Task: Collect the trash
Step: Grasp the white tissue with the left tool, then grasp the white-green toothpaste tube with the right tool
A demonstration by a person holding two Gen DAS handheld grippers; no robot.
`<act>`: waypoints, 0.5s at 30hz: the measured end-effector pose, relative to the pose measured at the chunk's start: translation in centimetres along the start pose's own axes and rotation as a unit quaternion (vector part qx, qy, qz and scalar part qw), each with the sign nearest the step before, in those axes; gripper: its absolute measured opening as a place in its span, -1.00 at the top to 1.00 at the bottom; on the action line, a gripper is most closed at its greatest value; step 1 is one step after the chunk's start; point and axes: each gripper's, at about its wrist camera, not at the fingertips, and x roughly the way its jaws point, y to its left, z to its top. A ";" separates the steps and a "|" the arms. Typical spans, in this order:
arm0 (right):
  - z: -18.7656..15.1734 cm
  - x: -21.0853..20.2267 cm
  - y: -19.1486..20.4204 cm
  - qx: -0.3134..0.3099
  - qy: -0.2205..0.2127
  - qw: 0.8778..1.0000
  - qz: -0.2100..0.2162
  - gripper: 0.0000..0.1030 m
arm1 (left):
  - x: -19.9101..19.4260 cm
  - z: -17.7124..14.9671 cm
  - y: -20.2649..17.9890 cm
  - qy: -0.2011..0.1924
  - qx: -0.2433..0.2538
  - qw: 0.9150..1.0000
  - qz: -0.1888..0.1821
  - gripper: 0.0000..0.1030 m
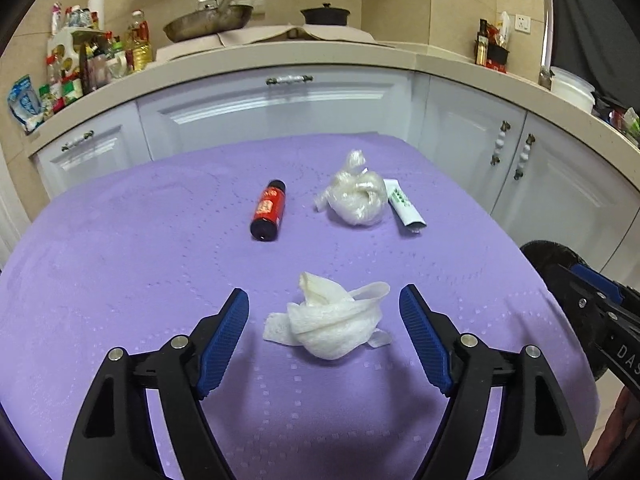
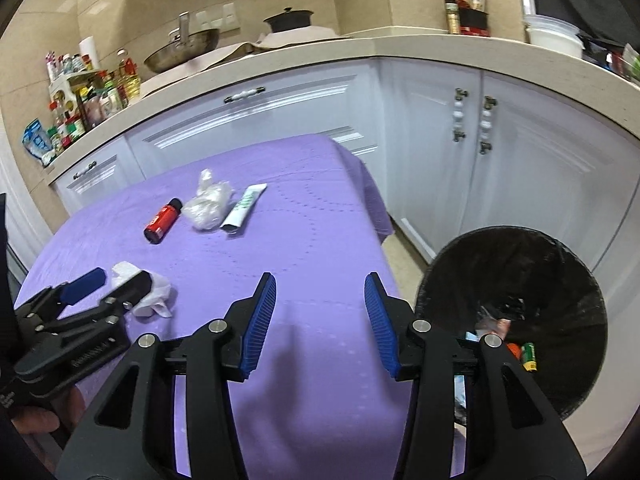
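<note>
A crumpled white tissue (image 1: 330, 326) lies on the purple tablecloth (image 1: 120, 240), between the open jaws of my left gripper (image 1: 324, 300); the pads do not touch it. It also shows in the right wrist view (image 2: 154, 292), partly hidden by the left gripper (image 2: 108, 284). Farther back lie a red bottle (image 1: 269, 210), a crumpled clear plastic bag (image 1: 356, 194) and a white and green tube (image 1: 405, 206). My right gripper (image 2: 320, 288) is open and empty over the table's right edge, beside a black bin (image 2: 516, 320) holding some trash.
White kitchen cabinets (image 1: 280, 108) and a beige counter (image 1: 280, 56) stand behind the table, with a pan (image 1: 208, 20), a black pot (image 1: 325, 14) and several bottles (image 1: 100, 56). The bin stands on the floor right of the table.
</note>
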 end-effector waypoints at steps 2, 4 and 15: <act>0.1 0.3 0.5 -0.004 0.002 1.000 0.002 0.13 | 0.3 -0.1 0.0 0.009 0.002 1.000 -0.009 -0.15; 0.3 0.6 1.1 -0.008 0.003 1.000 0.005 0.13 | 0.9 -0.1 0.0 0.022 0.003 1.000 -0.021 0.18; 2.5 3.6 4.5 -0.025 0.008 0.999 0.028 0.13 | -0.1 0.0 2.2 -0.002 0.001 1.000 -0.012 0.69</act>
